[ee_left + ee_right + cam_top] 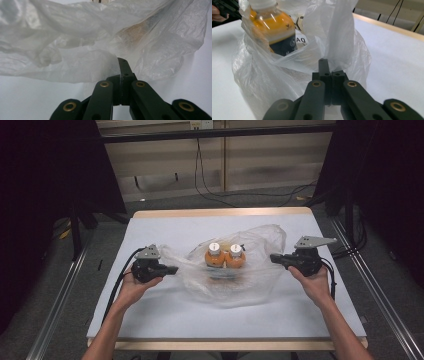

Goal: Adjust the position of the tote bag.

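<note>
A thin, clear plastic bag [235,270] lies crumpled near the middle of the white table [165,315], a little nearer the far edge than the near one, and two orange bottles [225,256] with white caps stand upright inside it, side by side and touching. The left gripper [172,269] sits at the bag's left side, held from below by the person's left hand [136,285]; its jaws point toward the bag and are pressed together on a fold of the film. In the left gripper view the two black jaws meet with no gap, and the bag's [75,50] wrinkled plastic bunches up right at their tips, so the gripper [122,62] pinches the bag's edge there. The right gripper [274,258] comes in from the bag's right side, carried by the right hand [315,282], its grey three-cornered plate on top. In the right gripper view its jaws are likewise closed tight, with a strip of the bag [337,32] rising from between the tips of the gripper [327,65], drawn up into a taut band. Beyond it one bottle [272,27] shows through the film, orange liquid above a dark label, leaning in that view. The bag's mouth is open between the two grippers, and its lower part rests on the table.
</note>
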Action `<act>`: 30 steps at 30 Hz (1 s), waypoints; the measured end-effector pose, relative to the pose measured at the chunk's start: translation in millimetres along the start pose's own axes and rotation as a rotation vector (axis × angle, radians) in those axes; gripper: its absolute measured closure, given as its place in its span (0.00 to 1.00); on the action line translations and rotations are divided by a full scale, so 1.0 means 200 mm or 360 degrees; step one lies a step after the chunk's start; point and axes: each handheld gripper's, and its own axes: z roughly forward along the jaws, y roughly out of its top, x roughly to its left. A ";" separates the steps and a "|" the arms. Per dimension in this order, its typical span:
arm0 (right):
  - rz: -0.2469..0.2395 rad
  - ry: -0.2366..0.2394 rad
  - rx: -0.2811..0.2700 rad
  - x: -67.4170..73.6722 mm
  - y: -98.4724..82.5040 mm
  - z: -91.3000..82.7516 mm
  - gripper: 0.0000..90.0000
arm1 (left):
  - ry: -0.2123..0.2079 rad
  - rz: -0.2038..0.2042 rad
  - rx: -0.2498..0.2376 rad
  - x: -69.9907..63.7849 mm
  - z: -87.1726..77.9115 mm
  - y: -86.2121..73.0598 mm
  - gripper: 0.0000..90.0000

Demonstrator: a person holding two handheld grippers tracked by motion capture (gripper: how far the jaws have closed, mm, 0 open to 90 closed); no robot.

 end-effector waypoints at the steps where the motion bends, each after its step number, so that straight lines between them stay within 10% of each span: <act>1: -0.0002 0.0001 0.0010 -0.01 -0.01 0.01 1.00 | -0.0011 0.0013 -0.0009 0.00 0.01 0.00 1.00; 30: 0.0083 0.0013 0.0438 -0.09 -0.25 0.22 1.00 | -0.0077 -0.0019 0.0202 0.00 0.18 -0.09 1.00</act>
